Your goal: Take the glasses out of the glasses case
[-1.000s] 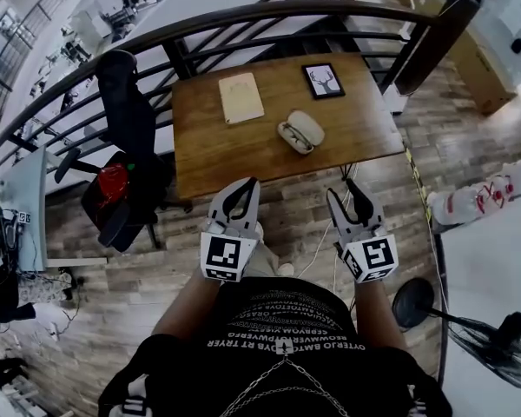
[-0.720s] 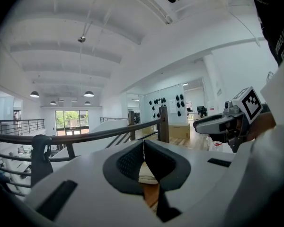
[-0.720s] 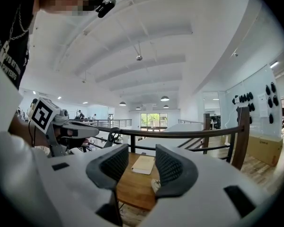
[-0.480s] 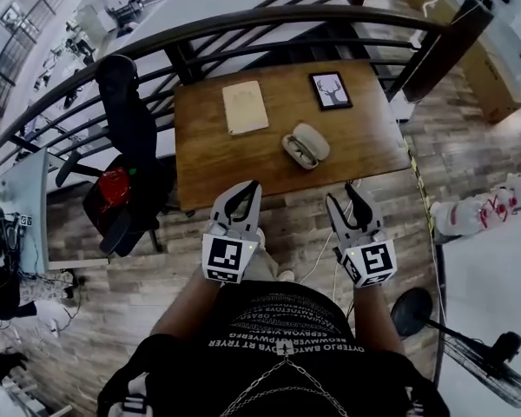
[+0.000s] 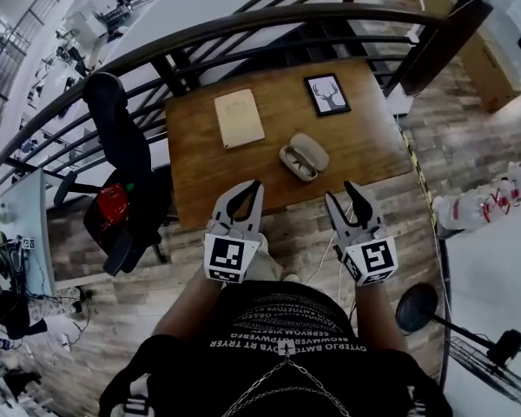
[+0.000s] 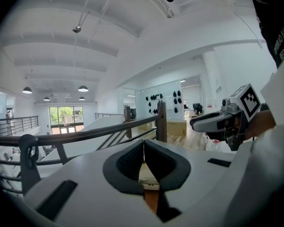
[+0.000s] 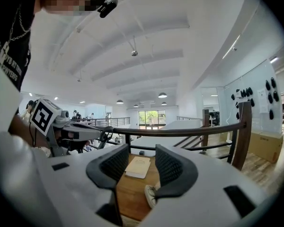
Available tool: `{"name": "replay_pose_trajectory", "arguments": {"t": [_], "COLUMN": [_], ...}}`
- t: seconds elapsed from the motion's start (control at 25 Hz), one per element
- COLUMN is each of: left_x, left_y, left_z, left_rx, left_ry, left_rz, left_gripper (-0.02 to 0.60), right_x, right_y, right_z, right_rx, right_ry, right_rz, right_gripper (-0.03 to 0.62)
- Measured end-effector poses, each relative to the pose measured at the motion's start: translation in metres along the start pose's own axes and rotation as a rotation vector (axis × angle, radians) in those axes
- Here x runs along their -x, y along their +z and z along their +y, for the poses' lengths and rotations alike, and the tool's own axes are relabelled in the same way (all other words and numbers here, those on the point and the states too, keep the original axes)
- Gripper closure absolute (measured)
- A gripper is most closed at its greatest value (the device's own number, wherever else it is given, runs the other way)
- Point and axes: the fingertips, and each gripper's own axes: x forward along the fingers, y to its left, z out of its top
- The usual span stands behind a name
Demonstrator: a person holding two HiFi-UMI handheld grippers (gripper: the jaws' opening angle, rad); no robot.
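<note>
Glasses case (image 5: 306,155) lies open on the wooden table (image 5: 200,150), w/ the glasses (image 5: 294,163) in its near half. Both tongs hover before the table edge, well apart from it. Left gripper (image 5: 250,189) is clenched on nothing; right gripper (image 5: 341,195) is released, empty. I'd bring the right one over, pinch the frame gently at the bridge, and hold the case down w/ the left so it doesn't slide

Open glasses case (image 5: 304,157) — on table (image 5: 210,165)
</note>
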Motion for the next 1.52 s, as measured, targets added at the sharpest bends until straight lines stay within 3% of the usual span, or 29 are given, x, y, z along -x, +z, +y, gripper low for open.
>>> {"name": "replay_pose_trajectory", "arguments": {"t": [0.6,0.96,1.32,1.52], "left_x": [-0.055,-0.072,-0.093,-0.108], "left_y": [0.013,0.017,0.007,0.003], "left_z": [0.062,0.103,0.112,0.11], "left_rx": [-0.002,-0.002,0.019,0.036], "left_ry": [-0.105,-0.13,-0.145,-0.159], "left_rz": [-0.033,-0.041,-0.018,-0.015], "left_gripper": [0.552,0.553,0.552,0.552], "right_x": [-0.068,-0.109,-0.123,-0.137], "right_y": [0.013,0.019,0.0,-0.002], "right_z": [-0.002,0.009,-0.002,-0.012], "right_rx": [0.009,0.004,-0.025,-0.034], "right_ry": [-0.076,-0.089,-0.101,-0.055], "right_rz": [0.03,0.031,0.078,0.096], "right_gripper": [0.425,0.425,0.425,0.425]}}
